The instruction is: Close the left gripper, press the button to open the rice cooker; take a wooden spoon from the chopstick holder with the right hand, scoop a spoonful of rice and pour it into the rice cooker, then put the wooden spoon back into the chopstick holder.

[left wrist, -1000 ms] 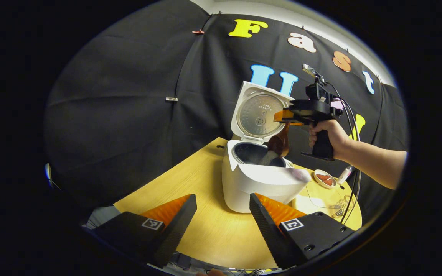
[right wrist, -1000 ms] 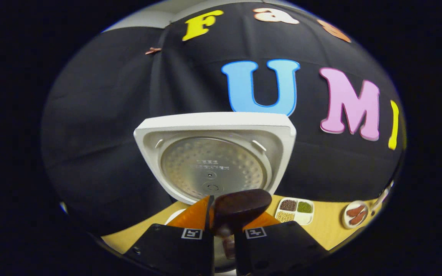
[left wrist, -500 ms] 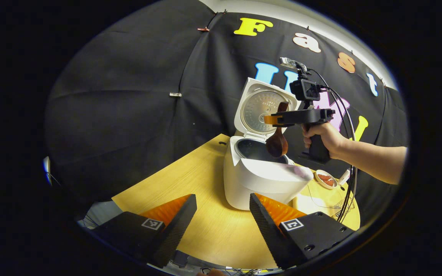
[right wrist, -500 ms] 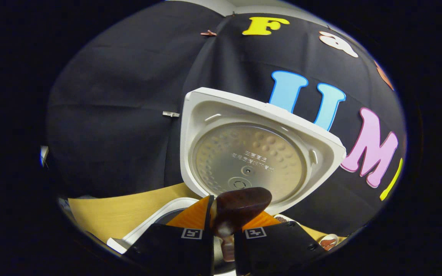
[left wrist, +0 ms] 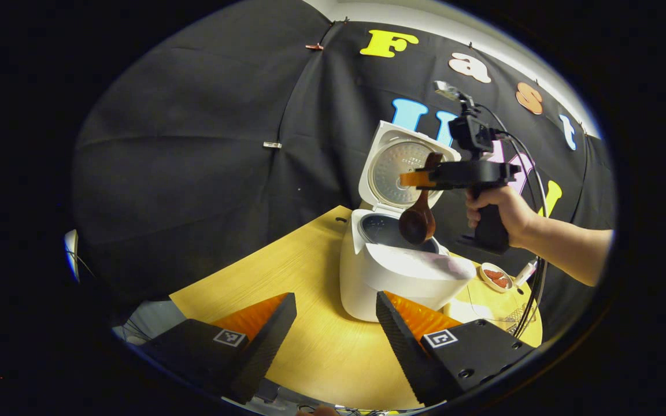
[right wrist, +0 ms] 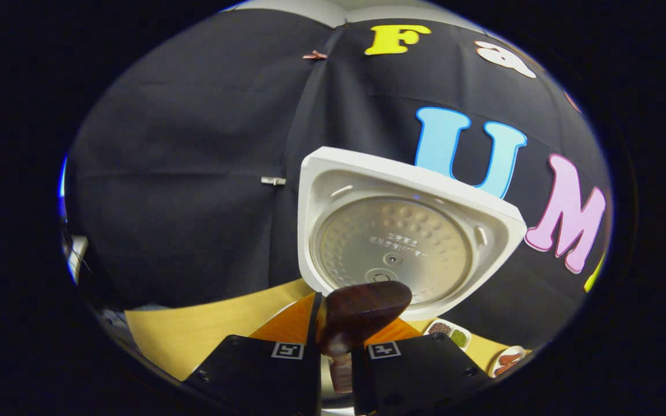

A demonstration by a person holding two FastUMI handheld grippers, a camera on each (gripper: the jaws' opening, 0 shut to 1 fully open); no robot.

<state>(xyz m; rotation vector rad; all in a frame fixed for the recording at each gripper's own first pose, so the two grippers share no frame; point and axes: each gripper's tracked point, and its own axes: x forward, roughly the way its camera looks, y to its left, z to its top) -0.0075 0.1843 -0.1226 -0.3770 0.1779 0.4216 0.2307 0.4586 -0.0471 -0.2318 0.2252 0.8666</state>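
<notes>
Rice cooker (left wrist: 393, 271) stands on the wooden table (left wrist: 287, 277), toward its far right side, with the lid (left wrist: 405, 170) swung up and the dark inner pot (left wrist: 388, 231) exposed. In the right gripper view the raised lid (right wrist: 408, 242) faces the camera, its dimpled metal inner plate plain to see.

In the left gripper view the right gripper (left wrist: 411, 179) is held level by a hand (left wrist: 498, 211) above the open pot, just in front of the lid. Its fingers are clamped on the handle of a wooden spoon (left wrist: 420, 214), which hangs nearly upright with the bowl down, over the right part of the pot's mouth and clear of the rim. In the right gripper view the top end of the spoon (right wrist: 362, 315) sticks up between the two closed fingers of that gripper (right wrist: 336, 329). Whether any rice lies in the bowl of the spoon cannot be told.

The left gripper (left wrist: 336, 320) is low and near, over the near edge of the table, short of the cooker; its fingers are spread apart with nothing between them.

To the right of the cooker sits a small dish (left wrist: 498, 277) of reddish pieces. The right gripper view shows a divided tray of grains (right wrist: 448, 332) at the lower right, beyond the fingers, with the small dish (right wrist: 506, 359) farther right.
</notes>
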